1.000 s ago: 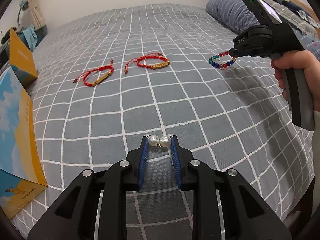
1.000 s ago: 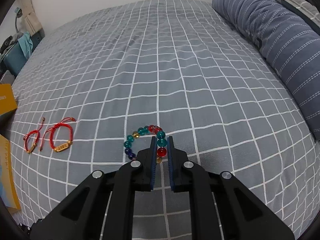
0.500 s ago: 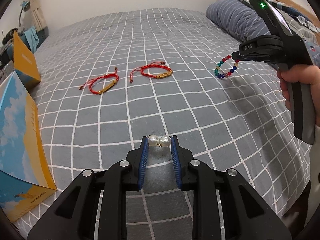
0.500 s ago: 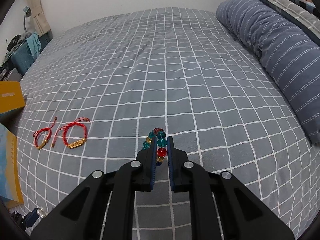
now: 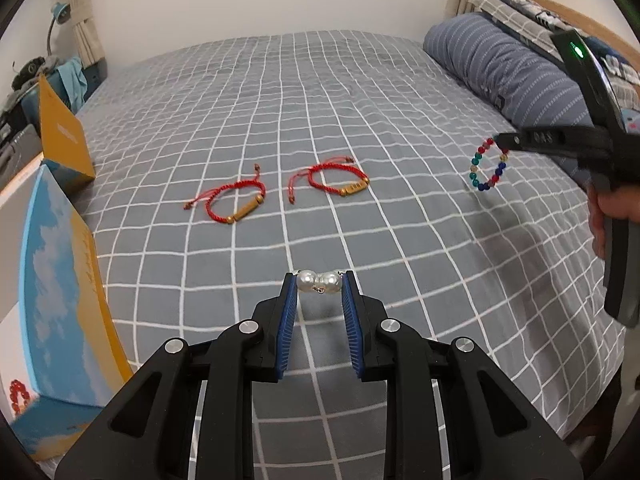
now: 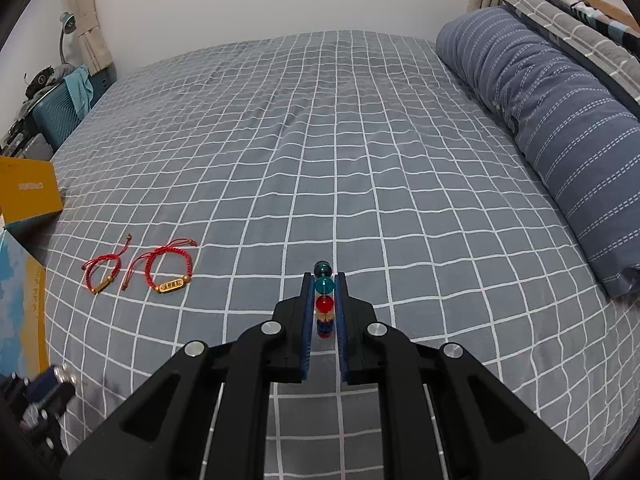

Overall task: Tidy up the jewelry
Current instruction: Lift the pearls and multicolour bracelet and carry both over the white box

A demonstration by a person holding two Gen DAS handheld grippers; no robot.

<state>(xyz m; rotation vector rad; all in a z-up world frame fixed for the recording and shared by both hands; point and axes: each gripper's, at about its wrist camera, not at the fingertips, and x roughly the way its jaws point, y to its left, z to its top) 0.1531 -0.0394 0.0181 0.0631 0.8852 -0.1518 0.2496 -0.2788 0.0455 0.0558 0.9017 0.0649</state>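
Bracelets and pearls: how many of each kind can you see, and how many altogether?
Red cord bracelets: 2, one and another, both lying on the bed.
Colourful bead bracelets: 1, held by the right gripper.
Pearls: 2, held by the left gripper.
Total: 5

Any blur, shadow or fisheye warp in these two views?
Left wrist: beaded bracelet slightly soft, hanging from the right gripper, whose shadow falls on the bedspread; grid lines bow. Right wrist: beads sharp, pillow curves at the rim.
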